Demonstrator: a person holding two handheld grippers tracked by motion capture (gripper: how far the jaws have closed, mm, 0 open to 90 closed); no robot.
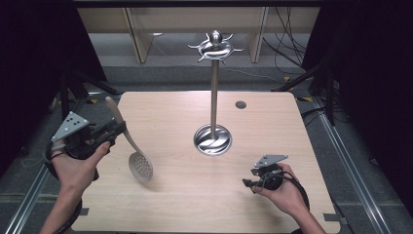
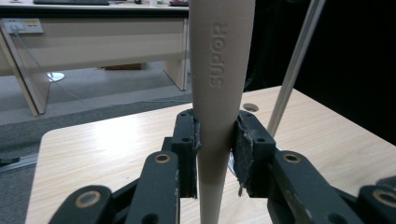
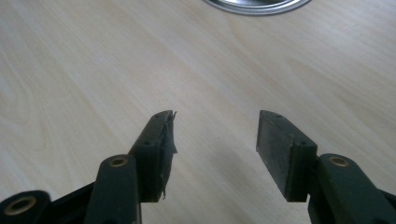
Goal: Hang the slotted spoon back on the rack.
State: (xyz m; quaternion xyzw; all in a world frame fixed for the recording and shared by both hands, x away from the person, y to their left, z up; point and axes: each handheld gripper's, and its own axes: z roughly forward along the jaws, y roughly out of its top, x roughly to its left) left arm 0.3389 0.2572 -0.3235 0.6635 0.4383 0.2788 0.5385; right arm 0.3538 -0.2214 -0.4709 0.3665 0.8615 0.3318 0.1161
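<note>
Left claw (image 1: 116, 130) pinching the beige handle of the slotted spoon (image 1: 140, 165), bowl hanging just off the counter (image 1: 272, 126) below. Could pivot or slip in the pads, the heavy end sitting far from the pinch. Right claw (image 3: 212, 140) spread and holding nothing, low over the counter. Beyond, steel hook stand (image 1: 214, 97) upright, its pole liable to be knocked by the swinging spoon.

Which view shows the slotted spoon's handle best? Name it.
The left gripper view: the beige handle stands close up, clamped between the left tongs, its embossed lettering legible. The high view shows the whole slotted spoon, small, hanging head-down over the table. The right gripper view shows open right tongs above bare wood.
</note>
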